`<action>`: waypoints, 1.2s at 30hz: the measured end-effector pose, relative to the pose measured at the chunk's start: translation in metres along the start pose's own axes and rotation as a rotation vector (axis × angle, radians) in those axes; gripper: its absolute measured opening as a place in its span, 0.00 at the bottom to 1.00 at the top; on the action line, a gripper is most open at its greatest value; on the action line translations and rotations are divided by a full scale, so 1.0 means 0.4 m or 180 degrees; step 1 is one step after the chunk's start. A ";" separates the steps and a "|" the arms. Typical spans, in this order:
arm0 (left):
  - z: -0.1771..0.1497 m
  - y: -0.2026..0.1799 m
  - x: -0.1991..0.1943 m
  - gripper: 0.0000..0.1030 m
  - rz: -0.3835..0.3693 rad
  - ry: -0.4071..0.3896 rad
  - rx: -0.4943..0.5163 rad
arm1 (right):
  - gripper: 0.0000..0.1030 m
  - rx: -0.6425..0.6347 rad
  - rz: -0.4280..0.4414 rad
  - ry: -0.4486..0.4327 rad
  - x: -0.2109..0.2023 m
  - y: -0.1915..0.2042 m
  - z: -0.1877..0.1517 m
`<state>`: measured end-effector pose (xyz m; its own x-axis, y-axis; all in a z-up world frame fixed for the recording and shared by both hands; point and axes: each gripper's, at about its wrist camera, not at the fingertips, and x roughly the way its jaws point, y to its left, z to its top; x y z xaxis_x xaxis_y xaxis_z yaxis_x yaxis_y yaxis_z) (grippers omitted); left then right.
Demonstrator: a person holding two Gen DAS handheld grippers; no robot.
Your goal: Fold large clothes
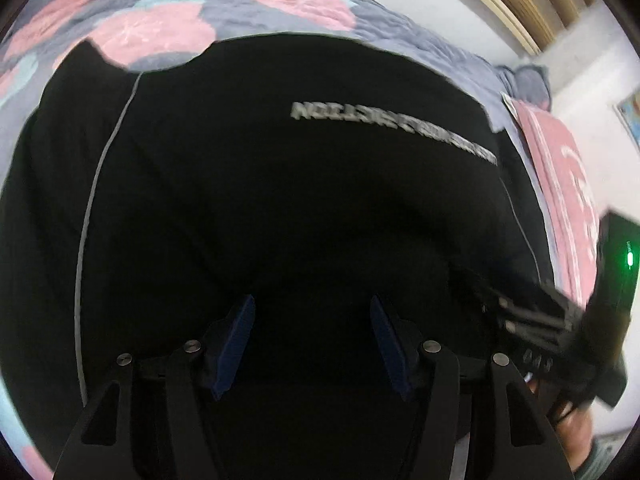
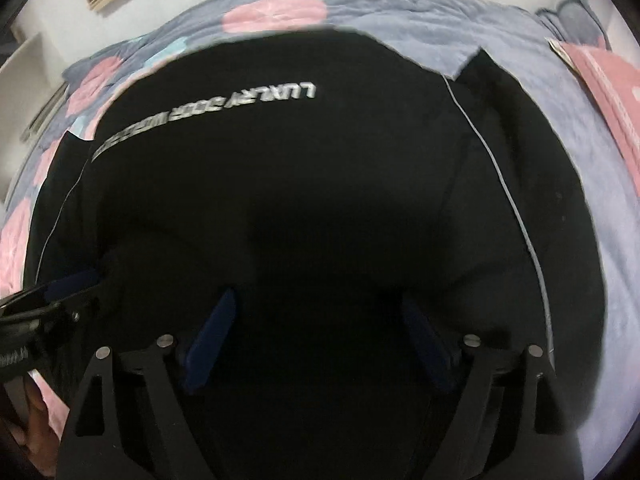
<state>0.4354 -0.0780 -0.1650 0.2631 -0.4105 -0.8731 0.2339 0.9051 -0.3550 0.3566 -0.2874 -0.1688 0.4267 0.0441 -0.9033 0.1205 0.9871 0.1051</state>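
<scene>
Left wrist: black garment point(image 1: 280, 200) lies flat, lettering point(image 1: 392, 126) upside down.

The garment point(image 1: 280, 200) is black with thin white piping and a line of white lettering, spread flat. It lies ahead of and beneath both claws, lettering farther out.

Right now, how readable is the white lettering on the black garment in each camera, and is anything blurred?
Left wrist view: the white lettering is motion-smeared, unreadable; the right gripper is blurred too. Right wrist view: lettering partly legible at one end, and the black garment shows almost no detail.
</scene>
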 end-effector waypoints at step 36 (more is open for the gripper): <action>-0.039 0.112 -0.063 0.62 -0.0603 0.0375 -0.0396 | 0.67 0.0002 0.0410 0.0464 -0.074 0.010 -0.071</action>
<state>0.4244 -0.0256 -0.1642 0.1129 -0.5650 -0.8173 0.1497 0.8229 -0.5481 0.3189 -0.2802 -0.1533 0.3043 0.1921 -0.9330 0.0738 0.9718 0.2241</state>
